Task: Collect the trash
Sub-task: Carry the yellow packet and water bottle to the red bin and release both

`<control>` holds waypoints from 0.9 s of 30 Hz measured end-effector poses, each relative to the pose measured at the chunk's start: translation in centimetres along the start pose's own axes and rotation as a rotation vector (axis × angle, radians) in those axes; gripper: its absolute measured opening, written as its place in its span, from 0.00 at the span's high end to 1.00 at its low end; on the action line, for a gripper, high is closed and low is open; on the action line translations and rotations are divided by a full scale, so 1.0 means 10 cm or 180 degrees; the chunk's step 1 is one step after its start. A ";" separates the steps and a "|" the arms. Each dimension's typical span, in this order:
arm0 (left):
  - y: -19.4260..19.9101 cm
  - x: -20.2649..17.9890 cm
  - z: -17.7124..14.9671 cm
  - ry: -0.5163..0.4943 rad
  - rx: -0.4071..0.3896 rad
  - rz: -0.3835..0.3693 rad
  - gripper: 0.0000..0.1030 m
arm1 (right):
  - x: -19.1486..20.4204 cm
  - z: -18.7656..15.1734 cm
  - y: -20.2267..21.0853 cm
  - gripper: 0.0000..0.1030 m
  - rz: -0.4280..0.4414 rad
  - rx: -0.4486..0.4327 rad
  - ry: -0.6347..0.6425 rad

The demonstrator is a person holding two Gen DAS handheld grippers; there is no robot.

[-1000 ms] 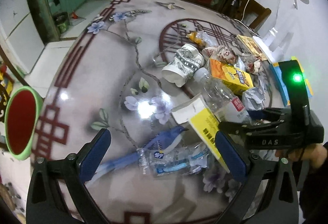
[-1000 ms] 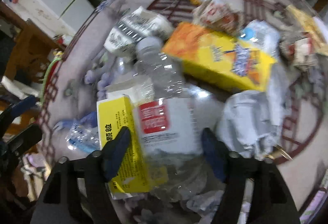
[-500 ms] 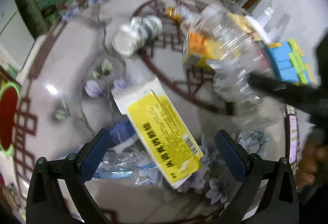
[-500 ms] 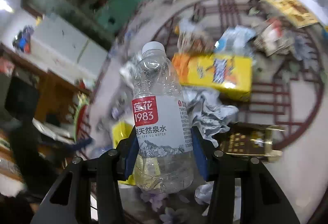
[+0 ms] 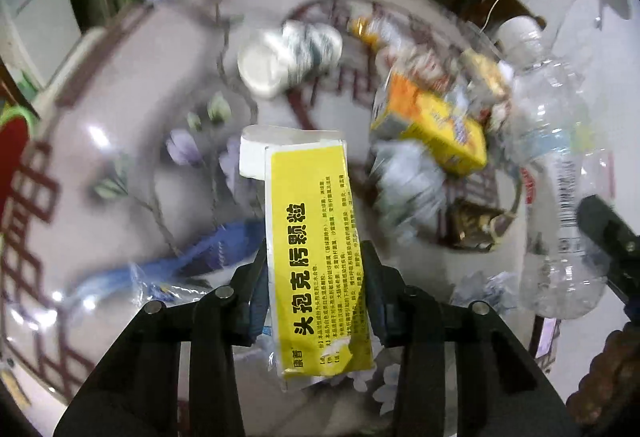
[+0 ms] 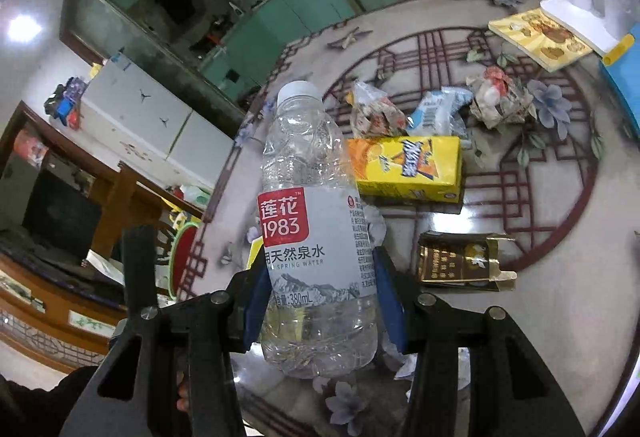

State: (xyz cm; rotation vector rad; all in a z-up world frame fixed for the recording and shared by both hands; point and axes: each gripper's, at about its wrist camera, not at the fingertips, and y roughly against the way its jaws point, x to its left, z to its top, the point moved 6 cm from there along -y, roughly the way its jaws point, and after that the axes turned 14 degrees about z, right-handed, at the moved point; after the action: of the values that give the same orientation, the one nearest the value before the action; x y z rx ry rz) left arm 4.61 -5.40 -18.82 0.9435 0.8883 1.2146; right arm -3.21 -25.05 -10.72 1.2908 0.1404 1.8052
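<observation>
Bottle (image 6: 316, 237) stands upright, cap up, long axis along the fingers of the right gripper (image 6: 320, 301), which clamps its lower label; it is clear plastic with a red and grey label, lifted above the table (image 6: 560, 205). One flat yellow packet (image 5: 316, 245), lengthwise away from the camera, is pinched by the left gripper (image 5: 314, 293). On the table lie one yellow-orange carton (image 6: 408, 167), one brown wrapper (image 6: 460, 263), one paper cup (image 5: 288, 57) on its side, and perhaps three crumpled wrappers, blurred.

Round patterned table (image 6: 560, 205) bears a yellow carton (image 6: 408, 167), brown packet (image 6: 460, 263) and crumpled wrappers (image 6: 500, 101) around centre, booklet (image 6: 540, 37) at far edge.
</observation>
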 end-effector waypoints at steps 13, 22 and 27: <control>0.63 1.06 0.27 0.0455 -0.0602 0.0125 0.62 | 1.14 0.07 -0.43 0.55 0.0315 -0.0015 0.0502; 0.61 2.51 0.40 0.0842 -0.0675 0.0398 0.62 | 2.07 -0.04 -1.44 0.55 0.0359 0.0205 0.0673; 0.45 3.36 0.31 0.1100 -0.0568 0.0627 0.62 | 2.52 -0.23 -2.24 0.55 0.0437 0.0509 0.0803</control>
State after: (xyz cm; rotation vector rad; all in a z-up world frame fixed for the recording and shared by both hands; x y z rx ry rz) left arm 10.43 27.91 -15.26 0.6997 0.9526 1.6316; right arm 6.42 7.04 -6.14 1.2010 0.3485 2.1071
